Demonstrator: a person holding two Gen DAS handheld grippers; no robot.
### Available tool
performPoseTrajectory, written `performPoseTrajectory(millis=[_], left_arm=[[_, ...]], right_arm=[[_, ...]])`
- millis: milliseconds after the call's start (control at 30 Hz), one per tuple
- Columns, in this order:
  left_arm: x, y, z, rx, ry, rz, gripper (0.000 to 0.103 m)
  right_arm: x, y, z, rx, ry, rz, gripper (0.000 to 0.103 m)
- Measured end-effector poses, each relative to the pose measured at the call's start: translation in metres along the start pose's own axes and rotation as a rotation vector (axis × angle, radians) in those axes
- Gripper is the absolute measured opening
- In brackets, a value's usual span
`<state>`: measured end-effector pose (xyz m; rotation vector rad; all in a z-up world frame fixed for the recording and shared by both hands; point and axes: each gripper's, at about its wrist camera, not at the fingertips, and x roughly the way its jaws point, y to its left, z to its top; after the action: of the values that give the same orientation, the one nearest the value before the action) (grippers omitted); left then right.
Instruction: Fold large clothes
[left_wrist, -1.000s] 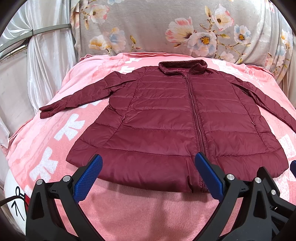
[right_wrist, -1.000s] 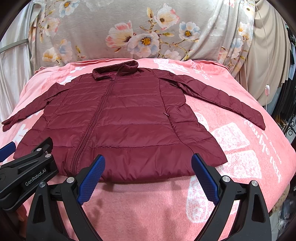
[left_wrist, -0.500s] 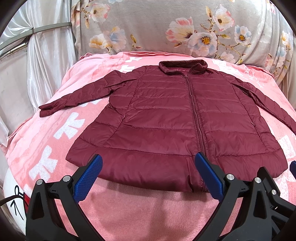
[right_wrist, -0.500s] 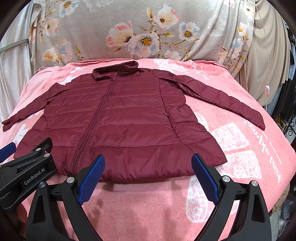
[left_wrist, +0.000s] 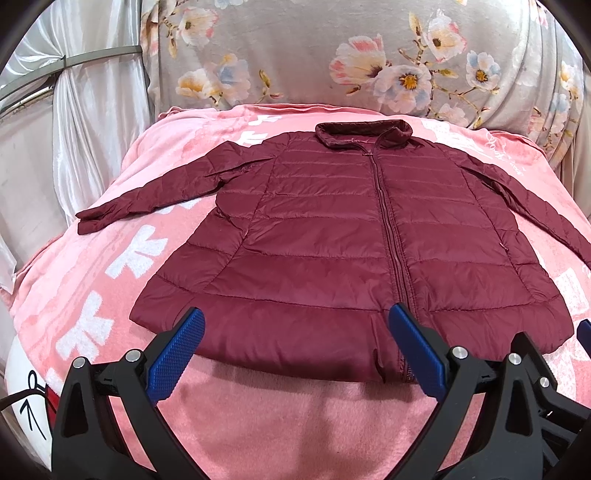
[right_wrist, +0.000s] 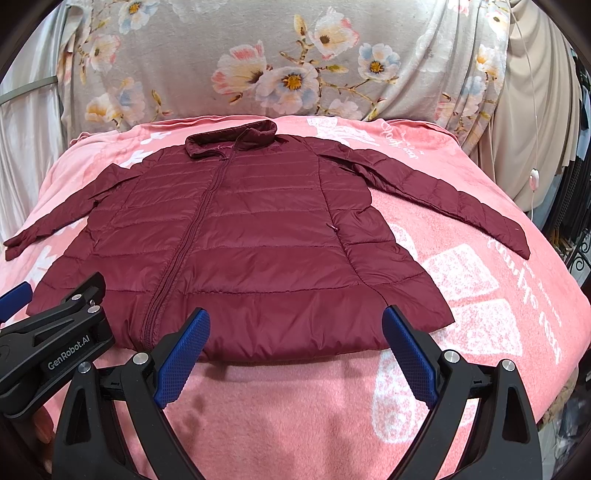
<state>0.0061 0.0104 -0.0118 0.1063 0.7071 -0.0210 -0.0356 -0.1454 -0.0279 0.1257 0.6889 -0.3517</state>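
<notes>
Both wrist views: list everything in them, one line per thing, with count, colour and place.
jacket: one, dark red, zipped, spread flat front-up on the blanket, sleeves out to both sides, collar at the far end
blanket: one, pink with white prints, covering the surface under the jacket
floral cloth: one, grey with pink and white flowers, draped behind the blanket
curtain: one, white and shiny, far left of the left view
cord with a small switch: one, white, hanging at the right edge
left gripper: one, black with blue fingers, open, at the jacket's near hem
right gripper: one, black with blue fingers, open, at the near hem beside the left one
</notes>
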Motion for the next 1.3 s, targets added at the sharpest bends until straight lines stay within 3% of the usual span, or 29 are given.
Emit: performPoseTrajectory(millis=[333, 500, 633, 767, 967, 1067, 1300], left_arm=[[-0.001, 0.001, 0.002, -0.013, -0.019, -0.004, 0.097], [0.005, 0.006, 0.006, -0.041, 0.004, -0.043, 0.097], [0.014, 0.015, 0.01, -0.108, 0.03, -0.06, 0.097], [0.022, 0.013, 0.019, -0.06, 0.025, -0.027, 0.097], [0.042, 0.018, 0.03, -0.072, 0.062, -0.044, 0.098], [0.048, 0.019, 0.035, -0.074, 0.042, -0.02, 0.097], [0.062, 0.026, 0.048, -0.139, 0.005, -0.024, 0.097]], right_arm=[[0.001, -0.002, 0.0, 0.005, -0.001, -0.007, 0.092], [0.009, -0.024, 0.006, 0.036, -0.019, -0.014, 0.092], [0.027, -0.071, 0.021, 0.147, -0.021, 0.007, 0.092], [0.051, -0.13, 0.037, 0.275, -0.028, -0.022, 0.092], [0.097, -0.251, 0.053, 0.602, -0.02, -0.038, 0.092], [0.117, -0.296, 0.05, 0.739, -0.007, -0.072, 0.092], [0.147, -0.352, 0.045, 0.871, -0.017, -0.123, 0.09]])
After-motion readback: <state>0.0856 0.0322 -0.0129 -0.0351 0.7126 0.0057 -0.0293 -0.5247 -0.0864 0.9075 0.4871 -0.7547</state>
